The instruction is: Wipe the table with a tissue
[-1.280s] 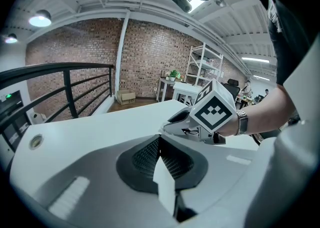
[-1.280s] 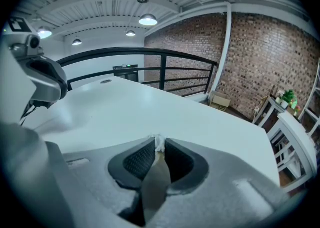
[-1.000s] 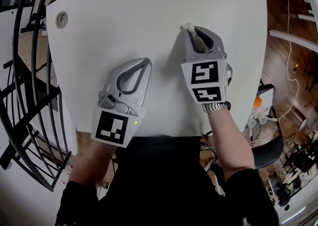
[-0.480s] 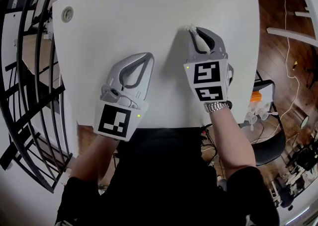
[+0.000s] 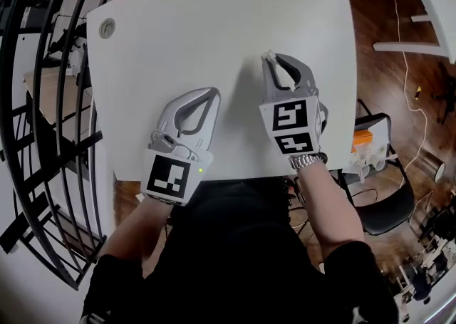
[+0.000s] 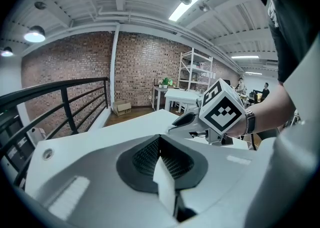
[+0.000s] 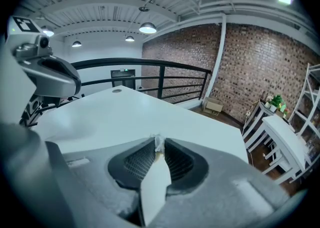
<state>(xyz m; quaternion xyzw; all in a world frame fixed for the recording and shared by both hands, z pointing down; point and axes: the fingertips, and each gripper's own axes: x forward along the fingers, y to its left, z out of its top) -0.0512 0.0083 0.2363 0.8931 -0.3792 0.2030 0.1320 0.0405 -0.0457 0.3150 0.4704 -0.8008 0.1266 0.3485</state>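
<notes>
Drawn back slightly, right claw (image 5: pixel 269 60) pinches one tissue (image 5: pixel 267 53) on the table (image 5: pixel 214 23); left claw (image 5: pixel 213 93) closed, empty.

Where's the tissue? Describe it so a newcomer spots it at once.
On the white table, find the right gripper, reaching farther forward. The tissue is the small crumpled white tuft pinched at its jaw tips; the left gripper, shut, holds nothing.

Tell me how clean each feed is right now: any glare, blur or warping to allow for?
Head view: heavy fisheye bows the table edges; lighting even, no glare. Left gripper view: ceiling light blows out, corners black. Right gripper view: tissue at the tips readable, near jaw bodies soft.
</notes>
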